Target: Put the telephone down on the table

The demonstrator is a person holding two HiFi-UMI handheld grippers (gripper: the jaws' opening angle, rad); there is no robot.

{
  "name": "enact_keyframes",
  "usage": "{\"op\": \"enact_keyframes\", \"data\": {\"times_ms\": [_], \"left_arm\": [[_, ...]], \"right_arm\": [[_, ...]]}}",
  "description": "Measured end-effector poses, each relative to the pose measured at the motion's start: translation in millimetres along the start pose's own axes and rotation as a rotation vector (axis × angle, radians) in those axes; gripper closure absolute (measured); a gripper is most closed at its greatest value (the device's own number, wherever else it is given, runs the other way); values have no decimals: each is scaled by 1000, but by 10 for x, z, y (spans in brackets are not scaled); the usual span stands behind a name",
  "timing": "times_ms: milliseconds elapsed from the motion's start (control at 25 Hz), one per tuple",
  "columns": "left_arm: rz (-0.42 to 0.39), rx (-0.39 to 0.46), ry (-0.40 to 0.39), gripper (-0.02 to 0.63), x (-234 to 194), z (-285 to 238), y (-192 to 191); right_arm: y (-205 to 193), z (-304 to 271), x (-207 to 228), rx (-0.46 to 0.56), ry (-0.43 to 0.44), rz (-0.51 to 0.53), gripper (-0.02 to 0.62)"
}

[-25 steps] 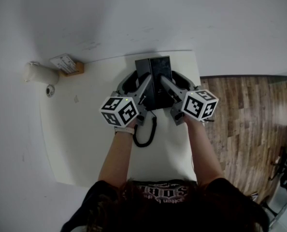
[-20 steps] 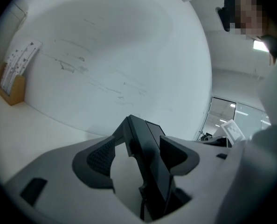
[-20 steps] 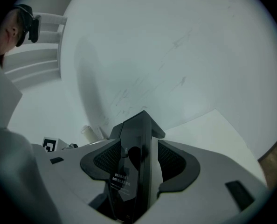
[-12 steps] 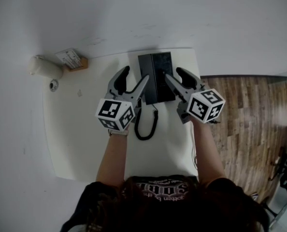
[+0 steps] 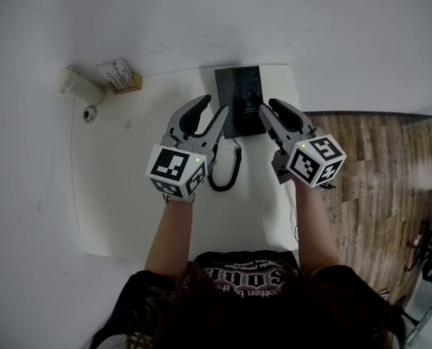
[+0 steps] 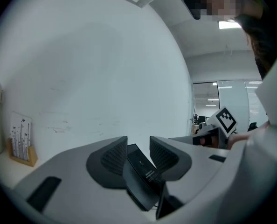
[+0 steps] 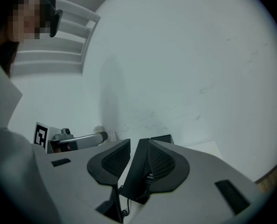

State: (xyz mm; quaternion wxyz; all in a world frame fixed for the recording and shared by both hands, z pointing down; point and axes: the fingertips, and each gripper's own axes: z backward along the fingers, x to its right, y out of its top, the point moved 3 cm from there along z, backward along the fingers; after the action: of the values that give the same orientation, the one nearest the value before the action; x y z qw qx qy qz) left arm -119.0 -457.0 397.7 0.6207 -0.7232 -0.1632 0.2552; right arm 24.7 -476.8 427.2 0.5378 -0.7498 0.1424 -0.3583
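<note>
The black telephone (image 5: 241, 100) lies flat on the white table (image 5: 121, 195) against the far wall, and its coiled cord (image 5: 227, 169) trails toward me. My left gripper (image 5: 207, 115) hovers at its near left corner and my right gripper (image 5: 273, 112) at its near right corner. Both pairs of jaws are closing with nothing pinched between them. In the left gripper view the telephone (image 6: 143, 171) shows through the gap of the left gripper (image 6: 137, 148), beyond the pads. The right gripper view shows the telephone (image 7: 137, 171) likewise past the right gripper (image 7: 139, 154).
At the table's far left stand a white cylinder (image 5: 78, 84), a small card holder (image 5: 120, 75) and a small round object (image 5: 90, 113). A white wall runs along the table's far edge. Wooden floor (image 5: 369, 173) lies beyond the table's right edge.
Both grippers have drawn back from the telephone's sides toward me, and their jaws have narrowed. The telephone stays on the table by the wall.
</note>
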Motion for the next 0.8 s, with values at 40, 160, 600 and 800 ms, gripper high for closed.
{"op": "enact_keyframes", "data": {"times_ms": [40, 160, 600, 800], "left_arm": [[2, -1, -1, 470, 30, 52, 13], [21, 11, 8, 512, 86, 221, 71], [0, 22, 0, 603, 424, 845, 175], [4, 41, -22, 603, 597, 1052, 197]], "right_arm": [[6, 34, -47, 5, 1, 0, 462], [33, 142, -206, 22, 3, 12, 471], [-35, 620, -846, 76, -24, 69, 526], [-64, 817, -1082, 99, -49, 82, 535]]}}
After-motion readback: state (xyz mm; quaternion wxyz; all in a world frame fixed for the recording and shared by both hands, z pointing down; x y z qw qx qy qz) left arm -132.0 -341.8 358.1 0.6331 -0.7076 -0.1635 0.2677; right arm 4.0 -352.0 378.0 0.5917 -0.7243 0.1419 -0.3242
